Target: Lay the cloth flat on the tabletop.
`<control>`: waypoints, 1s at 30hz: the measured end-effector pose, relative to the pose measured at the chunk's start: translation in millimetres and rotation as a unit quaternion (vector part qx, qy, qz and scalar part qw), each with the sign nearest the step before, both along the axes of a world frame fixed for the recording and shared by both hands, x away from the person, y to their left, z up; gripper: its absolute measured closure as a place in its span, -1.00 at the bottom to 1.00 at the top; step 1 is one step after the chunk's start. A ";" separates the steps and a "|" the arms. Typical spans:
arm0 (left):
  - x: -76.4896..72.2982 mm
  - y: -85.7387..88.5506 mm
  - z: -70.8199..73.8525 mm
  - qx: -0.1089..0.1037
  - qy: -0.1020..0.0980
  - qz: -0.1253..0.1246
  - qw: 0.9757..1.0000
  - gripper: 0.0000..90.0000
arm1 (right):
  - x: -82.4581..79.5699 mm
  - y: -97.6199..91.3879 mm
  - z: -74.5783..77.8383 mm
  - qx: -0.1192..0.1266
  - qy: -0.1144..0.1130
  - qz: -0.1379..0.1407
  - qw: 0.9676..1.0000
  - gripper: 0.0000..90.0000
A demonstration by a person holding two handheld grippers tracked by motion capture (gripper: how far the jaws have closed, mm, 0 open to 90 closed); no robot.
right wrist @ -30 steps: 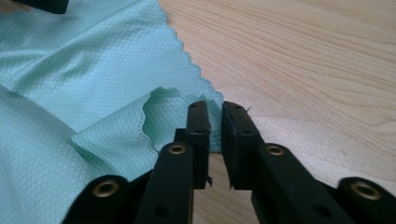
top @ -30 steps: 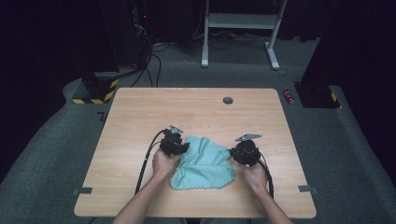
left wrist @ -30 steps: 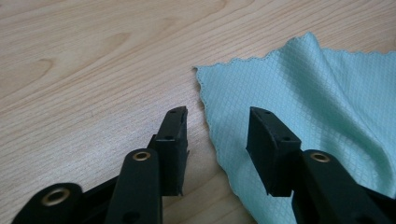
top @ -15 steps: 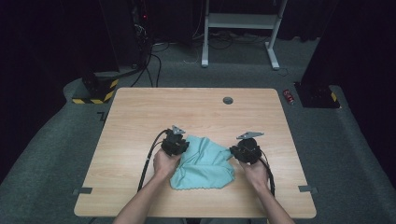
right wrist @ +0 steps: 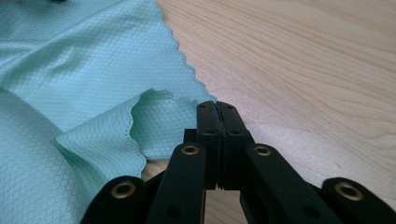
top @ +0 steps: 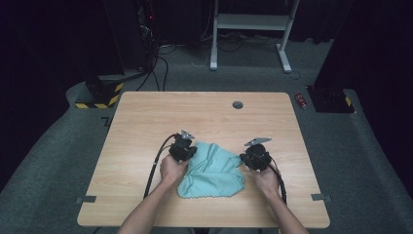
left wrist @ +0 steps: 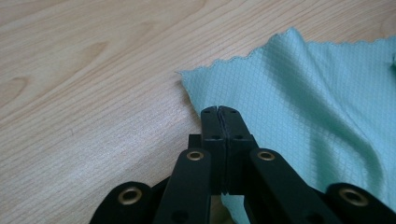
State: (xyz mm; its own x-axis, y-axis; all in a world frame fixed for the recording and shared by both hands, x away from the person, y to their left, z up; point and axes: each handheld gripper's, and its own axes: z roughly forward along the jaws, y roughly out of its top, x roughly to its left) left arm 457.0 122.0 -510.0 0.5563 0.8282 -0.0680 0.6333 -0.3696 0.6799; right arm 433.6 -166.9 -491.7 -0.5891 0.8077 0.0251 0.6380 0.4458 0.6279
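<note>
A teal cloth (top: 212,170) lies rumpled on the wooden table (top: 146,122), between the two hands. My left gripper (top: 193,150) is at the cloth's left edge. In the left gripper view its jaws (left wrist: 218,110) have just closed flat together, with the cloth's (left wrist: 317,84) scalloped edge running in under the tips. My right gripper (top: 242,157) is at the right edge. Its jaws (right wrist: 216,106) have just closed too, right where a corner of the cloth (right wrist: 70,70) meets them, beside a small turned-up fold.
A round cable hole (top: 237,105) sits near the table's far edge. Bare wood lies all around the cloth. Cables trail from both grippers toward the near edge. Beyond the table are a white frame (top: 251,29) and a striped base (top: 100,95) on the floor.
</note>
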 end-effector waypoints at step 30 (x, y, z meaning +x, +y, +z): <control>-3.4 28.0 22.6 0.014 -0.064 0.033 0.997 0.99 | 28.5 16.2 28.2 0.002 -0.084 0.006 0.996 1.00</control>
